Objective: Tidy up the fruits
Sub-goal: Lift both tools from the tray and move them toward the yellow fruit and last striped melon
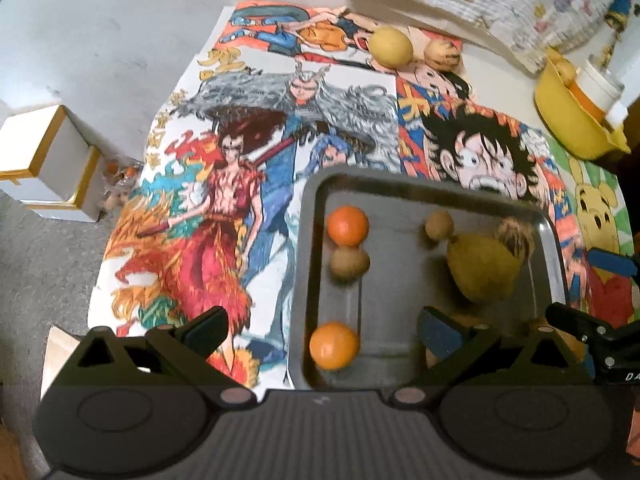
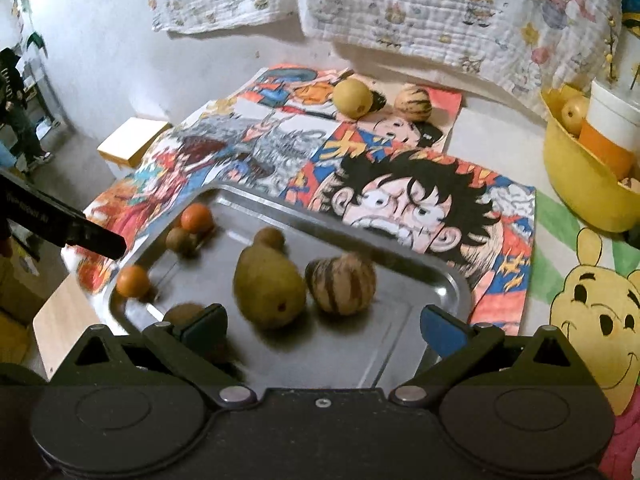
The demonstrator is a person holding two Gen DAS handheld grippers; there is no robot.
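Both sets of jaws spread wide, holding nothing, above the metal tray (image 2: pixel 448 280). Inside: two oranges (image 1: pixel 347 225), a pear (image 2: pixel 269 284), a striped, blurry fruit (image 2: pixel 341 283), possibly melon.

You are working over a pale, scuffed surface (image 2: pixel 100 80) spread with bright cartoon posters (image 2: pixel 420 208); a yellow bear drawing (image 2: pixel 596 312) lies at your right. Along the far edge, white quilted cloths with small printed figures (image 2: pixel 440 12) lie rumpled. To your left sit white boxes edged in gold (image 1: pixel 44 160), and a light wooden board (image 2: pixel 60 328) pokes out from under the posters near you. Far left, the room is dim and cluttered, too blurred to read. The light is soft and even.
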